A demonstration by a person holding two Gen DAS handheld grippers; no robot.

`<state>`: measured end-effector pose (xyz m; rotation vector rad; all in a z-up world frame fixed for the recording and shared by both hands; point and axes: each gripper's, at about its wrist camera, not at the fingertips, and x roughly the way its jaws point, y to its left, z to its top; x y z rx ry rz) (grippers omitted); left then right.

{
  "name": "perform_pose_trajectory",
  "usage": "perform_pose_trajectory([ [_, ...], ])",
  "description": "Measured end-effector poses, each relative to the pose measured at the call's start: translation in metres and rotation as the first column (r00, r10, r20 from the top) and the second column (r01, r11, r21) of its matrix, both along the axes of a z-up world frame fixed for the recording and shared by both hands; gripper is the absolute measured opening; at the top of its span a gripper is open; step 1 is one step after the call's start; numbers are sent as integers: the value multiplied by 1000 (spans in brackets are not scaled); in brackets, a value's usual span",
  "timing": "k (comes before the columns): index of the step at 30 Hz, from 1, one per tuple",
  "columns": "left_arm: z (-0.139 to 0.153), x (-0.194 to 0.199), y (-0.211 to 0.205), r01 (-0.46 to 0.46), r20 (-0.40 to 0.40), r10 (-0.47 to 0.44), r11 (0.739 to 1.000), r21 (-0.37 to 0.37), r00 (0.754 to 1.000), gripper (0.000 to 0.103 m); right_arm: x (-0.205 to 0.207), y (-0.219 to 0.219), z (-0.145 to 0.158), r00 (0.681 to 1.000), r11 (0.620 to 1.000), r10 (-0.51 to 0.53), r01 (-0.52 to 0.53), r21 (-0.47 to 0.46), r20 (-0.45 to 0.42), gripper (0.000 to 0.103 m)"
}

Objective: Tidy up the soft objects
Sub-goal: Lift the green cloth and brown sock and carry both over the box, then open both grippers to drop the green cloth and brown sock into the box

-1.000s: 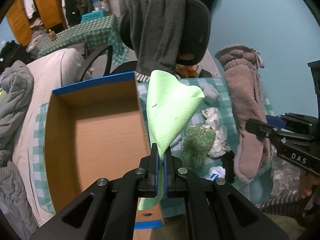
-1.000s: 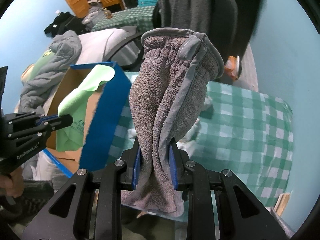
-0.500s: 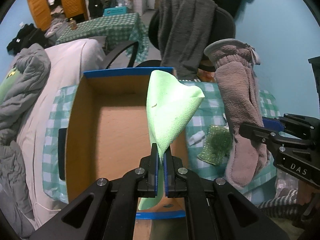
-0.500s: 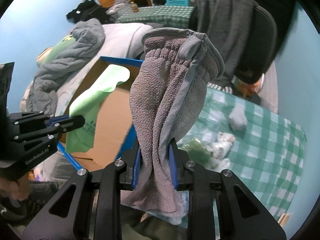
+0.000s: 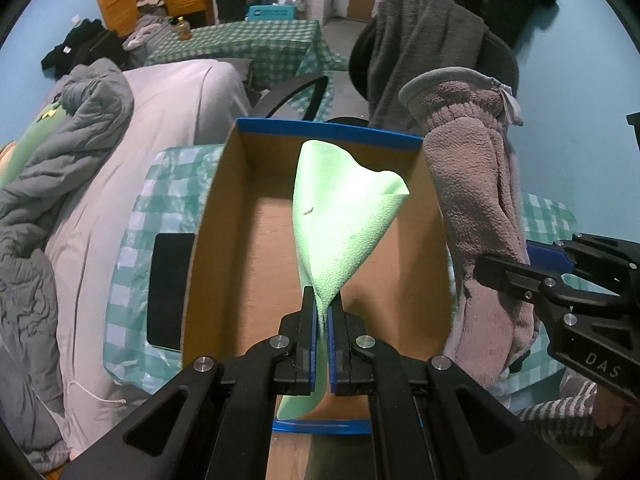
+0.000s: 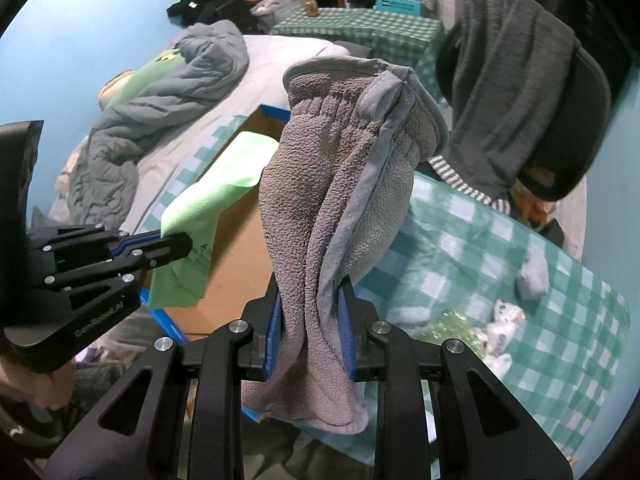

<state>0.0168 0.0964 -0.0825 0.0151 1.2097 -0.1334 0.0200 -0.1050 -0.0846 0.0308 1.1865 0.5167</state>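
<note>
Tongs clamped – L [image 5: 320,304] green cloth [image 5: 344,216], R [image 6: 310,300] grey glove [image 6: 340,184]

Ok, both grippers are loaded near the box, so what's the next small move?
Probably lower the left gripper and release: its green cloth already hangs over the open cardboard box, whose floor looks bare. The right gripper's fleece mitt sits beside the rim.

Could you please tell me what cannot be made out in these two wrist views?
- Left wrist view: the green cloth held in the left gripper hides part of the cardboard box floor.
- Right wrist view: the grey fleece item in the right gripper blocks most of the box; small items on the checked tablecloth are blurred.
</note>
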Motion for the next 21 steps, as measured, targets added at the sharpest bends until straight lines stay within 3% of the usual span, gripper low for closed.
perform_pose_trajectory([
  [17,-33,21,37,-40,-90,40,999,1,995,5,24,50,-29,995,999,47,-48,-14,-83,24],
  [20,-39,23,39,-44,-110,45,999,11,993,12,26,55,-33,994,998,50,-53,-28,-96,30],
  [21,-41,24,40,-47,-118,48,999,10,992,19,27,57,-34,993,998,55,-58,-30,-105,33],
])
